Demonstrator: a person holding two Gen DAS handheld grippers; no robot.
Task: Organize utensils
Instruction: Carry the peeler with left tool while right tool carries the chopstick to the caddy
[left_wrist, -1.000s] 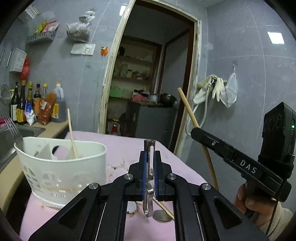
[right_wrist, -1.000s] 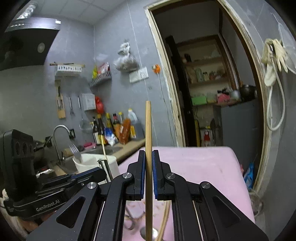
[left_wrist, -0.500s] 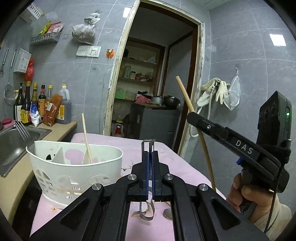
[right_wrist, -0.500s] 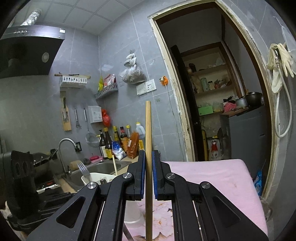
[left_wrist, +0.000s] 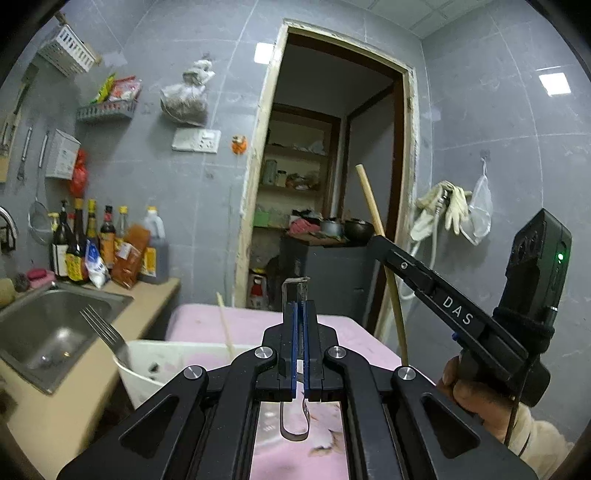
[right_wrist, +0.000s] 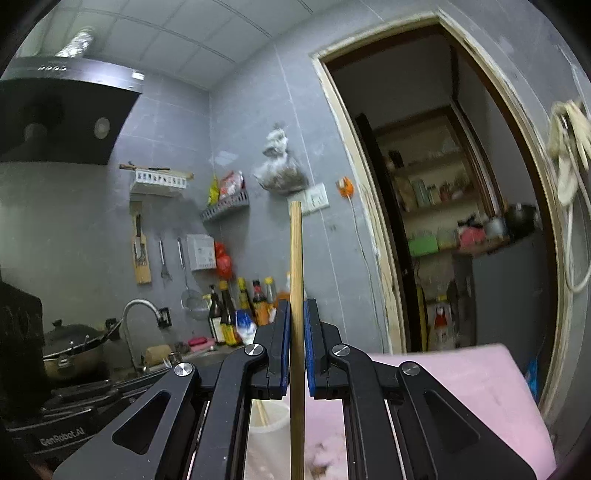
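Wooden chopstick (right_wrist: 296, 295) upright; metal peeler (left_wrist: 295, 295) upright above white caddy (left_wrist: 155, 363).

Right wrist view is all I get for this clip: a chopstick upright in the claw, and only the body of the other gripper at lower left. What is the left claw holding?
Observer: The left claw is shut on a thin metal utensil, perhaps a peeler. It stands upright between the pads, with its looped end hanging below them.
Operator: I can only see a strip of the white holder. Is there any cutlery in it?
Observer: Yes, a fork stands tines up at the left end of the holder.
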